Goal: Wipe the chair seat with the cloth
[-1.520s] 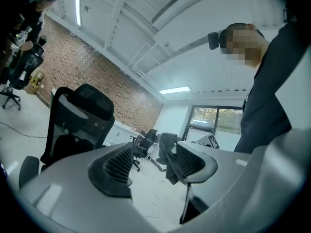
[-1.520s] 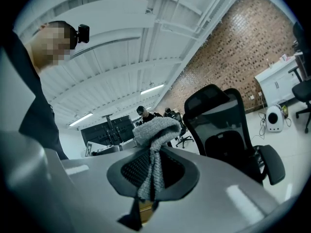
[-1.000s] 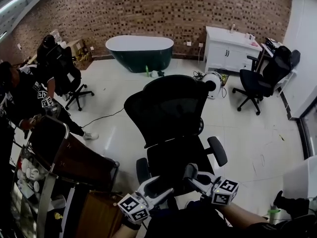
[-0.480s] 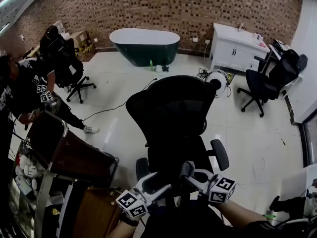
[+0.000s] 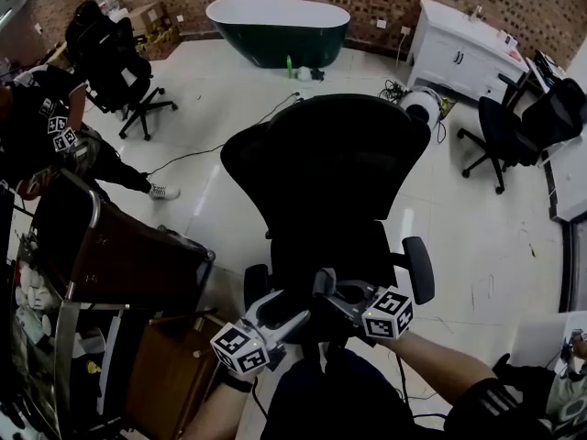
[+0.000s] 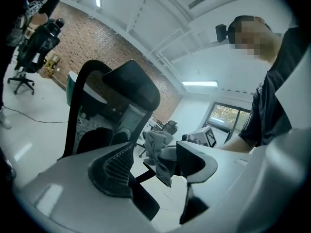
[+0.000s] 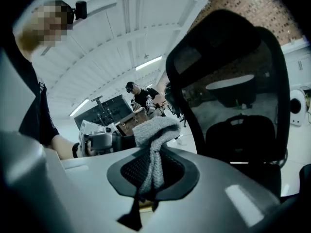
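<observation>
A black office chair stands in front of me, its mesh backrest (image 5: pixel 330 154) above the dark seat (image 5: pixel 339 246). Both grippers hover at the seat's near edge. My right gripper (image 5: pixel 326 287) is shut on a grey knitted cloth (image 7: pixel 154 132), which bunches above its pads and hangs down between them. In the right gripper view the chair's backrest (image 7: pixel 228 72) rises just to the right. My left gripper (image 5: pixel 293 317) is open beside it with nothing between its jaws. In the left gripper view the cloth (image 6: pixel 158 152) hangs beyond the left gripper (image 6: pixel 153 166). I cannot make out the cloth in the head view.
The chair's armrests (image 5: pixel 417 269) flank the seat. A brown cart (image 5: pixel 128 273) with a metal frame stands close on the left. A person (image 5: pixel 37 126) and another chair (image 5: pixel 110 53) are further left. A green bathtub (image 5: pixel 275 26), a white cabinet (image 5: pixel 463 44) and a second office chair (image 5: pixel 527 117) lie behind.
The view has tilted down and closed in, so the chair looks larger. Both grippers have moved a little forward and left over the seat's near edge, the cloth still held.
</observation>
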Demonstrator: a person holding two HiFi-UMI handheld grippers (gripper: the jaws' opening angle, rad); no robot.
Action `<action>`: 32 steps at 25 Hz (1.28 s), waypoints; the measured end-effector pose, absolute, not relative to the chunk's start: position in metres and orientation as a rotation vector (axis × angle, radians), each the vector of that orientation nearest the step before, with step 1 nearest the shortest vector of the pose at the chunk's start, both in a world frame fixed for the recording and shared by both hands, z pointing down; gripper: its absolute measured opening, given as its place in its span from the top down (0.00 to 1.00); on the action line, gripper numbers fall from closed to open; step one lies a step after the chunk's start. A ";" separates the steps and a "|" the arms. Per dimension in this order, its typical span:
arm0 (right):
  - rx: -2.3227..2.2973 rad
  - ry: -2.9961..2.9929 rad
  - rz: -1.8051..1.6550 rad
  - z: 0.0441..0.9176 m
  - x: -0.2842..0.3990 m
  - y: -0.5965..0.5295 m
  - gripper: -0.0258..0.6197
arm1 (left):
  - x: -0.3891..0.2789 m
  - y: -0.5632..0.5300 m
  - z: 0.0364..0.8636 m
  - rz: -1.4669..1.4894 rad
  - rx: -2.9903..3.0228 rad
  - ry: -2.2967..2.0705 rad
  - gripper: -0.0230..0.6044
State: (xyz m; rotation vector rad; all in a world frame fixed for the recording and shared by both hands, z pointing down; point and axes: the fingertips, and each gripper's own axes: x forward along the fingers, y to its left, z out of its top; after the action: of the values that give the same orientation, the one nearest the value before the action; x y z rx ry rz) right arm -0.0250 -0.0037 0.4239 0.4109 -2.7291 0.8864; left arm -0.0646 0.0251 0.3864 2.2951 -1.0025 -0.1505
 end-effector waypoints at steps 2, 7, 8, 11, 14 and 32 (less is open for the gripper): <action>0.381 -2.676 0.899 0.463 -0.039 -0.022 0.91 | -0.068 0.010 0.411 -0.141 2.265 -1.018 0.48; 0.319 -2.529 0.949 0.567 -0.072 -0.053 0.91 | -0.077 -0.015 0.482 -0.142 2.149 -1.067 0.48; 0.303 -2.500 0.930 0.589 -0.079 -0.058 0.91 | -0.081 -0.019 0.495 -0.145 2.131 -1.079 0.48; 0.272 -2.420 0.862 0.650 -0.101 -0.077 0.91 | -0.093 -0.034 0.523 -0.140 2.108 -1.096 0.48; 0.302 -2.372 0.847 0.697 -0.123 -0.104 0.91 | -0.105 -0.048 0.545 -0.139 2.102 -1.107 0.48; 0.203 -2.267 0.323 0.850 -0.178 -0.143 0.91 | -0.100 -0.088 0.606 -0.131 2.083 -1.083 0.48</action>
State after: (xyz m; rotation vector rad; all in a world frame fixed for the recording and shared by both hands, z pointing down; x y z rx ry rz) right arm -0.1781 -0.1429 0.8496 0.2029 -2.2673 0.3229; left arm -0.1000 -0.0883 0.6062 2.0832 -1.0828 -0.1311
